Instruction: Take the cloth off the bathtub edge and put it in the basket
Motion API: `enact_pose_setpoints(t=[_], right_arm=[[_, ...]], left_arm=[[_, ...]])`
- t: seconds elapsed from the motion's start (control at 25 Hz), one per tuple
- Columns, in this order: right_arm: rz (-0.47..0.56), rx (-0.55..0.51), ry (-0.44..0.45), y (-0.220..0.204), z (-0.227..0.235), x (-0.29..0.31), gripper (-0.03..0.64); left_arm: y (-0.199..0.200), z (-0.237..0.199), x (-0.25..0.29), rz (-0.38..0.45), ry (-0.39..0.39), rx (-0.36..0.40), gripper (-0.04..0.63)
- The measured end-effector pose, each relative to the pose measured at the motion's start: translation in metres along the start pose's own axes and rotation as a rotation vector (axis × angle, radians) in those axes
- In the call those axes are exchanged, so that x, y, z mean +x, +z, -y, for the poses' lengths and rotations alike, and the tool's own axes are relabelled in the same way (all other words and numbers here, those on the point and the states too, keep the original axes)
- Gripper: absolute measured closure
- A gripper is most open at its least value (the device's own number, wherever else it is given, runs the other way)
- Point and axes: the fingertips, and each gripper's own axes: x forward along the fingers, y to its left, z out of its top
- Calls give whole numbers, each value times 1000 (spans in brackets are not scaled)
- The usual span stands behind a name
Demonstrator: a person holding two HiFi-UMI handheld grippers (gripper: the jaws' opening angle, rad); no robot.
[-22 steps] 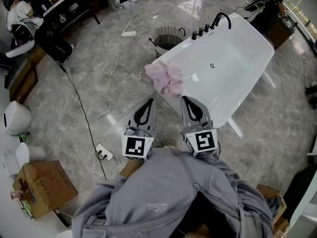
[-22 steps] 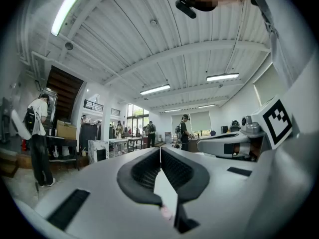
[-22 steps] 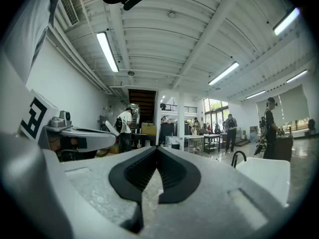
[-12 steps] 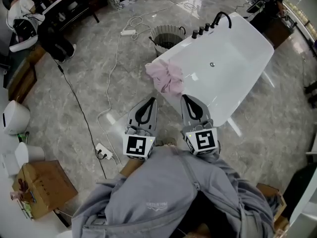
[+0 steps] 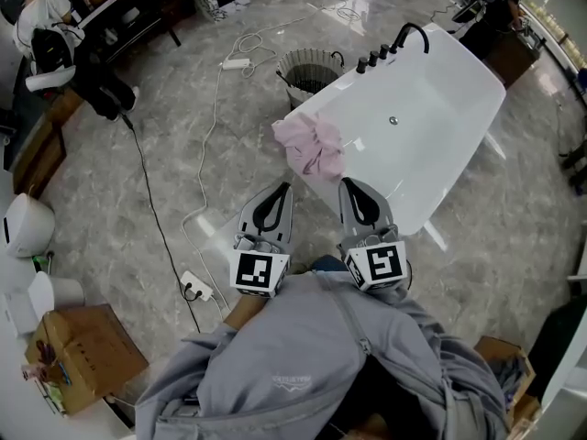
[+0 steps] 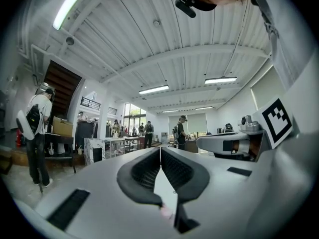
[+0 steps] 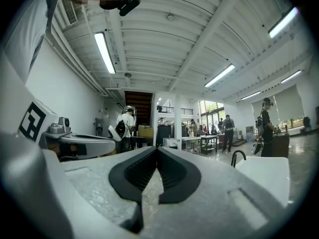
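Closest in is the person's grey zip-up fabric jacket, with both tools held out level in front of it, side by side. The left claw has its two dark-padded jaws pressed together with nothing between them. The right claw is closed and empty in the same way.

Both tips point toward the near rim of the glossy white, round-cornered bathtub, which stands on the grey marble-pattern floor. The crumpled pink cloth is draped over that near rim at the tub's left corner. It lies just ahead of the two tips and apart from them.

Farther on, past the same end of the tub, the round pale ribbed basket stands on the floor just beside the tub wall. It is near the black metal tap fittings on the tub's far rim.
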Motion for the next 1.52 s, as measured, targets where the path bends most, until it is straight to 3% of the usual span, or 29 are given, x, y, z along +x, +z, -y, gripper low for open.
enact_pose_setpoints(t=[0.48,0.8,1.16,1.52], right_arm=[[-3,4,16,-12,9,54,612],[23,-12,58,-4,53,137,612],[8,-8,108,-1,124,231,612],[16,-3,133,0,180,286,612]], left_arm=[[-16,-41,34,-29,13,-14,584],[-1,-86,111,33,47,3,584],[4,-124,213,19,106,-10,584],[7,-141,291,23,126,0,584]])
